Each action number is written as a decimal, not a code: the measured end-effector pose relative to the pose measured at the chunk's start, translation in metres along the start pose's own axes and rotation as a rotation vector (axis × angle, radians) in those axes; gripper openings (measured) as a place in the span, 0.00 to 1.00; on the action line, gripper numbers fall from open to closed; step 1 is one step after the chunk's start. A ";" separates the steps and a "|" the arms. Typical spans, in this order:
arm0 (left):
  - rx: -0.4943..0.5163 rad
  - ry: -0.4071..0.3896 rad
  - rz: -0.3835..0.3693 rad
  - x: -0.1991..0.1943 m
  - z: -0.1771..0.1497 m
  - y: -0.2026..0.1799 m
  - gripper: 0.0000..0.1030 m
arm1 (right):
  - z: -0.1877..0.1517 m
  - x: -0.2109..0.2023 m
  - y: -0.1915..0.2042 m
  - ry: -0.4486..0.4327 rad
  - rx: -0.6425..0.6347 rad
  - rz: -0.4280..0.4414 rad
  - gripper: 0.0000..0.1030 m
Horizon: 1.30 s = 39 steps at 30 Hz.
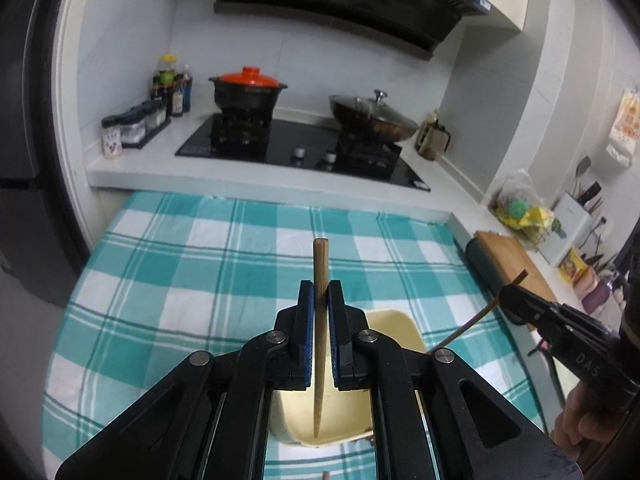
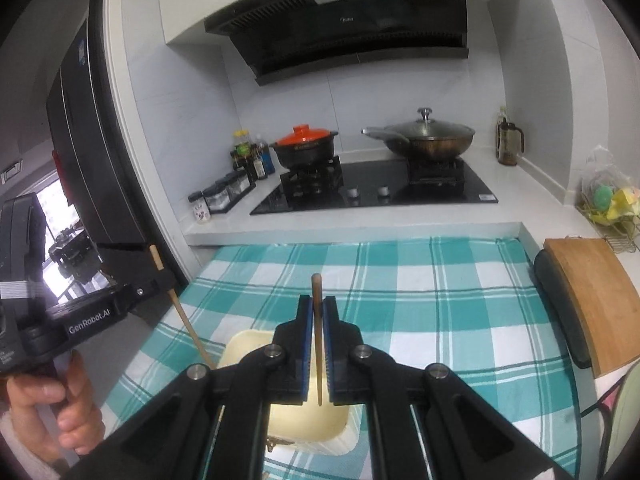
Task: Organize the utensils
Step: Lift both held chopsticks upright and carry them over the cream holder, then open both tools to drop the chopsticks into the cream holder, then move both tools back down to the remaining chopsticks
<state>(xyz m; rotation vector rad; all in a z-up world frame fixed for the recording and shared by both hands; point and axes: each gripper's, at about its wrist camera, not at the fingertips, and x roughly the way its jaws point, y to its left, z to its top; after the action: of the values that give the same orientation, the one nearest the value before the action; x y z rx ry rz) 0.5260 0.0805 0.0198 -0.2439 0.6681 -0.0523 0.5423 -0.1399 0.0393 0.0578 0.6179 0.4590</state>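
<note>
My left gripper [image 1: 320, 292] is clamped on a wooden chopstick [image 1: 320, 320], the blue pads pressing it from both sides; the stick stands nearly upright between them, its thick end above the pads and its thin tip hanging inside the cream container [image 1: 340, 412] just below. My right gripper [image 2: 318, 308] is likewise closed on a second chopstick [image 2: 317, 336], thinner in its own view, with its tip over the same container [image 2: 320, 416]. From the left camera I can see the right gripper [image 1: 516, 292] off to the side with its stick slanting down towards the container (whether the tip touches the rim I cannot tell). From the right camera the left gripper [image 2: 160, 280] shows at the left edge, its stick tilted, and the hand [image 2: 52, 404] gripping its handle.

The container sits on a teal-and-white checked cloth [image 1: 200, 272] spread over the worktop. Beside the cloth, on the right, a wooden cutting board [image 2: 596, 296] lies on a dark mat. Beyond the cloth is the black hob [image 2: 380, 188], carrying a black pot with an orange lid [image 2: 306, 144] and a lidded wok [image 2: 428, 140]. Sauce bottles [image 1: 172, 84] stand to the left of the hob, and the range hood [image 2: 348, 28] hangs above.
</note>
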 end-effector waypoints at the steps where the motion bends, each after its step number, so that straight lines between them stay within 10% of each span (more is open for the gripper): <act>1: -0.004 0.017 0.003 0.006 -0.003 0.001 0.05 | -0.004 0.008 -0.003 0.026 0.011 -0.007 0.05; 5: 0.010 0.055 0.048 0.022 -0.011 -0.001 0.07 | -0.014 0.034 -0.014 0.111 0.073 -0.006 0.05; 9: -0.017 0.053 0.072 0.010 -0.016 0.008 0.56 | -0.018 0.044 -0.016 0.156 0.086 -0.023 0.07; 16: 0.073 -0.029 0.067 -0.093 -0.061 0.033 0.88 | -0.030 -0.027 -0.008 0.037 0.026 -0.042 0.40; 21: 0.076 0.020 0.105 -0.150 -0.148 0.067 0.92 | -0.091 -0.095 0.002 0.026 -0.090 -0.063 0.41; 30: -0.210 0.059 0.236 -0.171 -0.307 0.124 0.92 | -0.277 -0.151 0.001 0.023 0.015 -0.185 0.41; 39: -0.133 0.102 0.317 -0.162 -0.345 0.103 0.92 | -0.339 -0.156 0.012 0.080 -0.058 -0.204 0.41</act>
<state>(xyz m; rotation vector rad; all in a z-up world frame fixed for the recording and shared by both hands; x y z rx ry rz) 0.1823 0.1294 -0.1676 -0.2619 0.8064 0.2859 0.2315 -0.2244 -0.1502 -0.0781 0.6808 0.2823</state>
